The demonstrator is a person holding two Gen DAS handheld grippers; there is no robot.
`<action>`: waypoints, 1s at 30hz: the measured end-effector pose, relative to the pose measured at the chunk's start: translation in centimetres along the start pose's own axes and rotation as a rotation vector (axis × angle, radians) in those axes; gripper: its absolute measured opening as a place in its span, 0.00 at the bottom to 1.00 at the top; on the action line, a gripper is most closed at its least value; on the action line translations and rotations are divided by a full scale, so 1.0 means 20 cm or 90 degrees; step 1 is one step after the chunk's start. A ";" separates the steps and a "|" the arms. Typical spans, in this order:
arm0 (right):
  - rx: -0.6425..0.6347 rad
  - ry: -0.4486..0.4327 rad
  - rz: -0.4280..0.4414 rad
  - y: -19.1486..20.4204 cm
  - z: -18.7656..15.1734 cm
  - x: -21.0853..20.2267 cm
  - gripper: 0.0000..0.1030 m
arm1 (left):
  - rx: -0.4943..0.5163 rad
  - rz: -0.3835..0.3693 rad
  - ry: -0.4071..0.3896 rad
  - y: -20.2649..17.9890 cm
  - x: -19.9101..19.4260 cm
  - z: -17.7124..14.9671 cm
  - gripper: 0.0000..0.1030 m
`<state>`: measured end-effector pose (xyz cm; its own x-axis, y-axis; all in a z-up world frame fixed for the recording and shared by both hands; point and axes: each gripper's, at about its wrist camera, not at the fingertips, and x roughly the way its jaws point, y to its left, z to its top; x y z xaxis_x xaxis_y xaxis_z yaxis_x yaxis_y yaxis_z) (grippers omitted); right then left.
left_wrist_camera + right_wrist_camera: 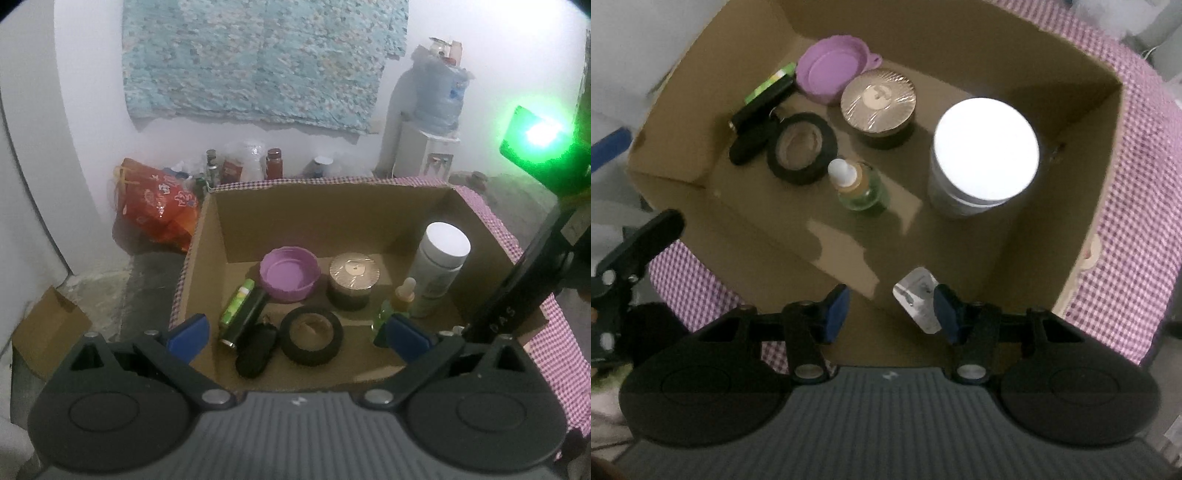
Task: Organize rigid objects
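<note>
- The cardboard box (960, 48) sits open on a cloth with pink and white checks (1137, 192). All the small things are inside it.
- The tall white jar (984, 147) stands straight up near the right wall of the box. Its round lid faces up.
- The purple lid (831, 68) lies flat at the back of the box, hollow side up.
- The round gold-topped jar (878, 101) stands just beside the purple lid.
- The black tape roll (801, 146) lies flat, with its hole facing up.
- The green and black tube (240, 312) lies on its side. Its long way runs from the front of the box toward the back, and it leans against the purple lid.
- A small black thing (256, 349) lies just beside the tube and the tape roll.
- The little green dropper bottle (858, 182) stands up between the tape roll and the white jar. Its white tip points up.
- A small silver packet (918, 301) is at the near side of the box, touching the inside of the right gripper's right finger.
- The right gripper (890, 314) points down into the box. Its fingers are partly apart and do not squeeze the packet.
- The left gripper (297, 338) is over the near edge of the box. Its fingers are wide apart and hold nothing.
</note>
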<state>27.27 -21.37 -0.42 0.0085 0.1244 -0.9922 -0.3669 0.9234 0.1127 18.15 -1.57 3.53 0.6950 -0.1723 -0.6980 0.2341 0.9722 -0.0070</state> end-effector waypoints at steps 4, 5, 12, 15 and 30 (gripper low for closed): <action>-0.026 0.035 -0.024 0.02 0.02 0.02 0.44 | 0.003 -0.005 0.001 -0.01 0.02 0.01 1.00; -0.032 0.045 -0.029 0.03 0.03 0.02 0.44 | 0.004 -0.005 0.001 -0.01 0.02 0.01 1.00; -0.042 0.070 -0.038 0.00 0.02 0.05 0.05 | 0.000 -0.005 0.000 0.00 0.02 0.00 1.00; -0.059 0.037 -0.058 0.02 0.02 0.02 0.01 | -0.002 -0.006 -0.002 0.00 0.02 0.00 1.00; -0.036 -0.055 -0.041 -0.02 0.06 -0.02 0.00 | -0.003 -0.001 -0.009 0.01 0.01 -0.01 1.00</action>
<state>28.49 -21.37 0.09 0.1133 0.0985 -0.9887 -0.4153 0.9087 0.0430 18.28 -1.46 3.25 0.7039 -0.1759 -0.6882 0.2320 0.9727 -0.0113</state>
